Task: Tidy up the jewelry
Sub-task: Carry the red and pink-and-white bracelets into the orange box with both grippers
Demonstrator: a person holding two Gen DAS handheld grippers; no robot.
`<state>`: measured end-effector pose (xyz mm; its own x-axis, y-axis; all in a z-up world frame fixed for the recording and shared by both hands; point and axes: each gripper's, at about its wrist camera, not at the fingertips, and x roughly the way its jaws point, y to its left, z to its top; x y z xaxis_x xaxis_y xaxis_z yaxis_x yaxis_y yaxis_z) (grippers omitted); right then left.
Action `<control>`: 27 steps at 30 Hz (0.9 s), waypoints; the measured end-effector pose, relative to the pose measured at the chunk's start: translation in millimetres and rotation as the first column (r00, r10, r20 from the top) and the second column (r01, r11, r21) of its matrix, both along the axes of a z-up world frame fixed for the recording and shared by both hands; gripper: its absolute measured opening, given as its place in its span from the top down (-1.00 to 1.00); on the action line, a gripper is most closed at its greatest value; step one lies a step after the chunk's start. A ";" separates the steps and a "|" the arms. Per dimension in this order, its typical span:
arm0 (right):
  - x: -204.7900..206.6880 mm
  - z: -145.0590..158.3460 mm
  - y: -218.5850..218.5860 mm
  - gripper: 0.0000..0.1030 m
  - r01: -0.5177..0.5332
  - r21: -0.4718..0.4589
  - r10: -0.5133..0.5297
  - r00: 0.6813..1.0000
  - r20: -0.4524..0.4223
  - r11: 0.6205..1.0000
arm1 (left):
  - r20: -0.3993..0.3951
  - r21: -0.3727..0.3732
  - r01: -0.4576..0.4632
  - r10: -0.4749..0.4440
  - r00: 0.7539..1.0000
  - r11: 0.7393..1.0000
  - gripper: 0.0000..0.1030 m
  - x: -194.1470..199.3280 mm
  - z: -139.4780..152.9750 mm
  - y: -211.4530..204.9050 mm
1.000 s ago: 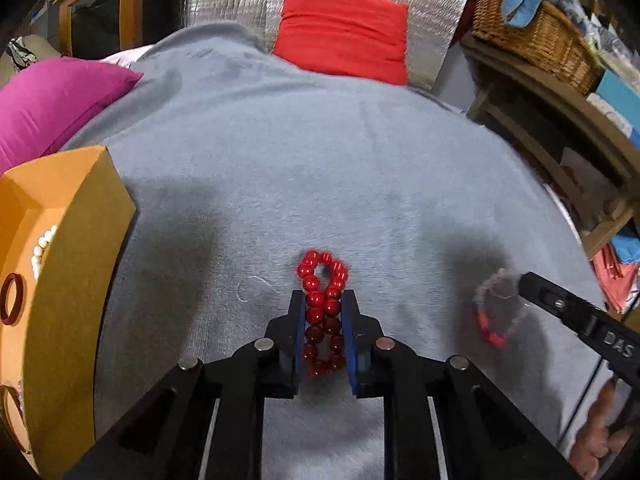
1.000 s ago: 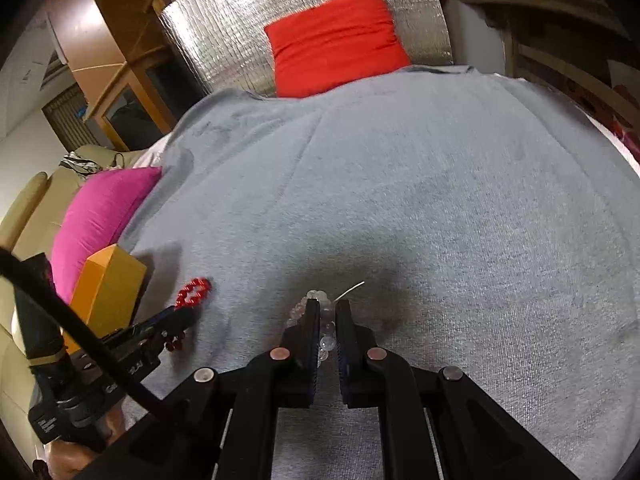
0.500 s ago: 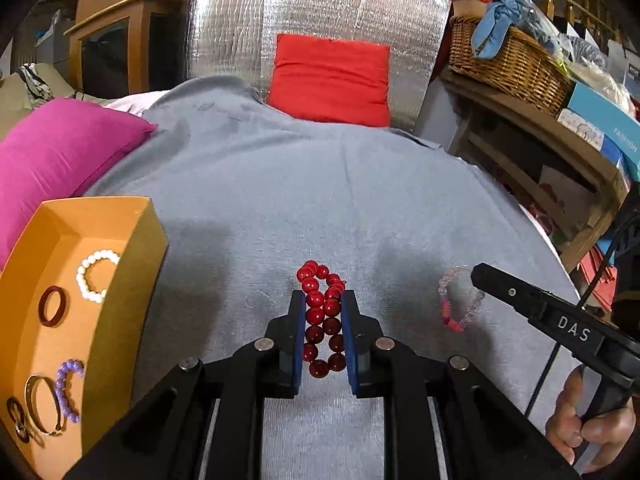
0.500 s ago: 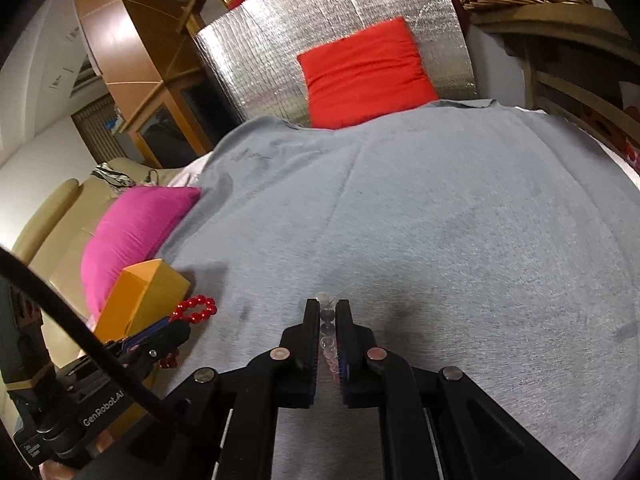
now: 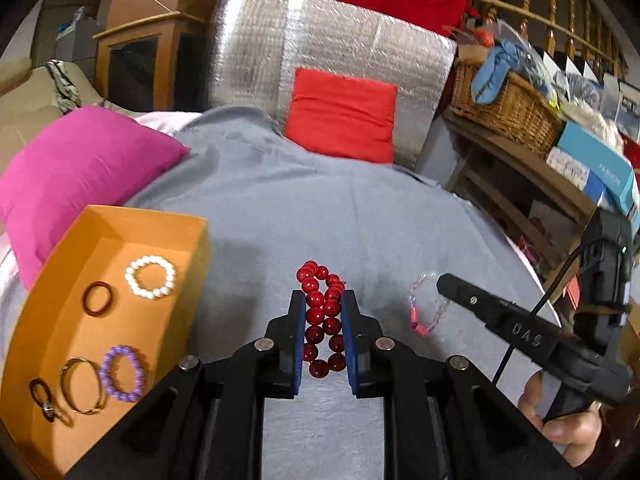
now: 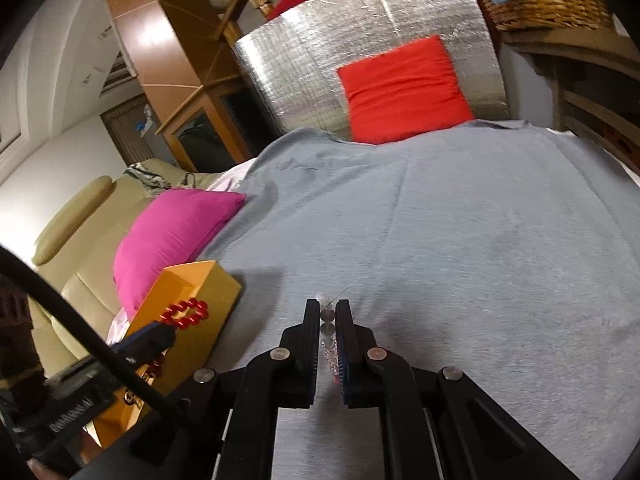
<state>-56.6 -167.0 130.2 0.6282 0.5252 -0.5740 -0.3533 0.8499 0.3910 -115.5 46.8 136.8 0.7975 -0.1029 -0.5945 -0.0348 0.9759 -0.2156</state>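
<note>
My left gripper [image 5: 323, 298] is shut on a red bead bracelet [image 5: 323, 320], held in the air above the grey cloth [image 5: 320, 208]. My right gripper [image 6: 328, 306] is shut on a clear and pink bead bracelet [image 6: 328, 334]; this bracelet [image 5: 426, 308] hangs from the black finger at the right of the left wrist view. An orange tray [image 5: 120, 220] lies on the left; in it are a white bead bracelet [image 5: 151, 277], a purple one [image 5: 122, 373], a brown ring [image 5: 97, 298] and a gold bangle [image 5: 82, 385]. In the right wrist view the red bracelet [image 6: 186, 312] hangs in front of the tray [image 6: 216, 292].
A pink cushion [image 5: 76, 168] lies behind the tray, and a red cushion [image 5: 342, 114] leans on a silver foil panel [image 5: 320, 40] at the back. A wicker basket [image 5: 504, 108] and boxes sit on wooden shelves to the right. A hand [image 5: 568, 432] grips the right tool.
Both grippers have risen off the cloth with their bracelets, and the views have tipped up. The tray's inside and its jewelry have come into the left wrist view.
</note>
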 end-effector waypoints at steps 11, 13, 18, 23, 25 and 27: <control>-15.8 16.7 60.9 0.83 -0.105 0.017 0.104 0.993 0.050 0.994 | 0.030 -0.029 -0.141 0.142 0.989 0.990 0.65 -33.4 17.2 78.4; -18.9 20.0 75.2 0.83 -0.131 0.022 0.130 0.990 0.059 0.991 | 0.024 -0.030 -0.171 0.172 0.985 0.985 0.65 -37.5 15.4 94.1; -26.5 31.5 110.4 0.83 -0.200 0.056 0.196 0.977 0.081 0.978 | -0.008 -0.026 -0.267 0.267 0.964 0.963 0.65 -47.5 6.6 139.7; -31.9 40.1 146.1 0.83 -0.285 0.097 0.276 0.957 0.091 0.954 | -0.068 -0.021 -0.333 0.331 0.941 0.943 0.65 -46.5 -11.4 174.8; -31.7 40.1 164.6 0.83 -0.320 0.102 0.312 0.946 0.084 0.942 | -0.094 -0.025 -0.342 0.338 0.936 0.939 0.65 -45.5 -19.6 183.3; -31.4 36.3 182.8 0.83 -0.352 0.099 0.347 0.936 0.065 0.931 | -0.117 -0.030 -0.346 0.341 0.933 0.938 0.65 -43.8 -27.2 190.1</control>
